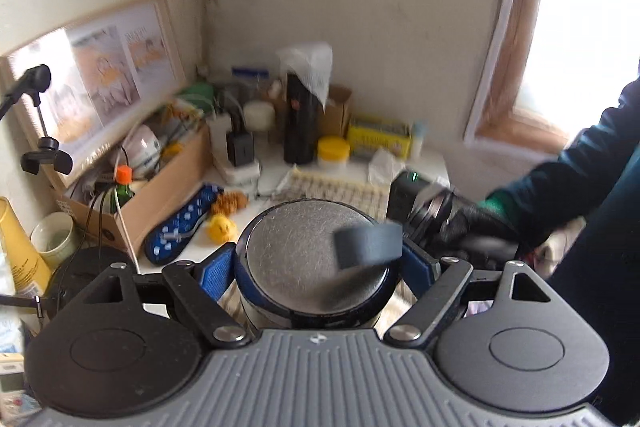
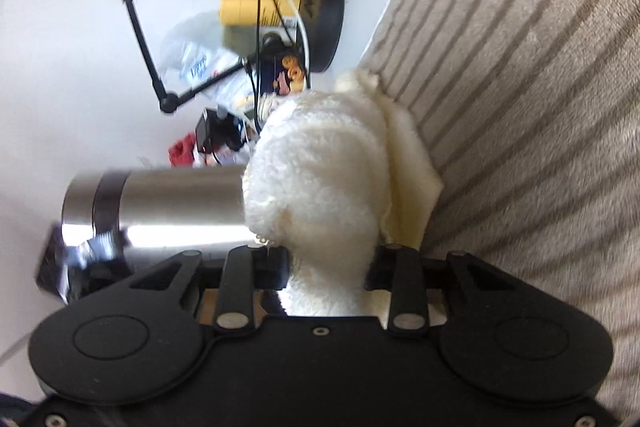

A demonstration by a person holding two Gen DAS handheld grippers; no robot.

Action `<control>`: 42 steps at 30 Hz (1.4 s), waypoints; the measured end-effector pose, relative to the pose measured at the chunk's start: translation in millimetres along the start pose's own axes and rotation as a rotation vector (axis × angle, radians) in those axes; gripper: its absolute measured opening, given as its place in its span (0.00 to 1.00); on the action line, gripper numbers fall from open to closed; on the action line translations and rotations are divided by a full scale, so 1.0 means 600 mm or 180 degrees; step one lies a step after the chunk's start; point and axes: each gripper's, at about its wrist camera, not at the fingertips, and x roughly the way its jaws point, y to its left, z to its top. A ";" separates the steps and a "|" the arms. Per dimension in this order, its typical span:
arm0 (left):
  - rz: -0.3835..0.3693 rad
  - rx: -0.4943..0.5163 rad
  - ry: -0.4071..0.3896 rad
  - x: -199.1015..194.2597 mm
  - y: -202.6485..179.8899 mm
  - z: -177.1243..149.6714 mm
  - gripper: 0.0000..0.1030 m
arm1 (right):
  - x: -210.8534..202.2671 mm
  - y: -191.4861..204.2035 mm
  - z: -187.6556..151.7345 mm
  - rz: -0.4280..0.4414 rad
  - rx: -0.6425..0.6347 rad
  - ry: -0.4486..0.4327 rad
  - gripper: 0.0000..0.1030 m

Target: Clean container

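Brushed-steel cylindrical container point(image 1: 316, 259), dark band and strap loop on its lid, sits pinched between the blue pads of the left hand-held gripper point(image 1: 316, 267) above the cluttered tabletop point(image 1: 276, 163). Right hand-held gripper point(image 2: 328, 267) pinches a fluffy cream cloth point(image 2: 320, 179) pressed against the container's side; contact spot hidden by fleece. Edges motion-blurred.
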 end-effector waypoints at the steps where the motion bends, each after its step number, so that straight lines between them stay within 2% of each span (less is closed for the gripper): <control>1: 0.0156 -0.0030 0.0013 0.001 -0.013 0.006 0.82 | -0.003 0.003 -0.002 0.0000 0.0001 -0.0049 0.30; 3: 0.0455 -0.0116 0.0035 0.004 -0.038 0.016 0.82 | -0.011 0.010 -0.007 0.0007 0.0013 -0.0159 0.30; 5: 0.0650 -0.0328 0.0006 0.009 -0.059 0.016 0.82 | -0.019 0.017 -0.010 0.0045 0.0030 -0.0267 0.30; 9: 0.1102 -0.1064 -0.0176 0.014 -0.073 0.009 0.83 | -0.033 0.036 -0.011 0.0088 -0.0017 -0.0391 0.30; 12: 0.1346 -0.1580 -0.0270 0.019 -0.078 0.003 0.84 | -0.036 0.054 -0.012 0.0121 -0.0094 -0.0409 0.30; 16: 0.1670 -0.1586 -0.0345 0.031 -0.111 0.001 0.84 | -0.032 0.075 -0.016 0.0085 -0.0220 -0.0389 0.31; 18: 0.1691 -0.1563 -0.0399 0.031 -0.113 -0.003 0.84 | -0.032 0.079 -0.017 0.0082 -0.0242 -0.0380 0.31; 23: 0.1435 -0.1076 -0.0501 0.029 -0.103 -0.027 0.81 | -0.042 0.082 -0.015 0.0118 -0.0294 -0.0413 0.31; 27: 0.0939 -0.0729 -0.0689 0.012 -0.065 -0.058 0.81 | -0.049 0.095 0.000 0.0242 -0.0385 -0.0404 0.31; 32: 0.0545 -0.0439 -0.0593 0.001 -0.042 -0.058 0.81 | -0.041 0.139 0.031 0.0439 -0.0723 -0.0197 0.31; 35: 0.0474 -0.0426 -0.0614 0.000 -0.034 -0.061 0.81 | -0.038 0.169 0.043 0.0555 -0.0942 -0.0090 0.31; 38: 0.0485 -0.0463 -0.0649 0.002 -0.034 -0.063 0.81 | -0.049 0.200 0.044 0.0818 -0.1074 -0.0088 0.31; 42: 0.0509 -0.0444 -0.0659 0.003 -0.042 -0.066 0.81 | -0.051 0.220 0.043 0.0838 -0.1157 -0.0106 0.31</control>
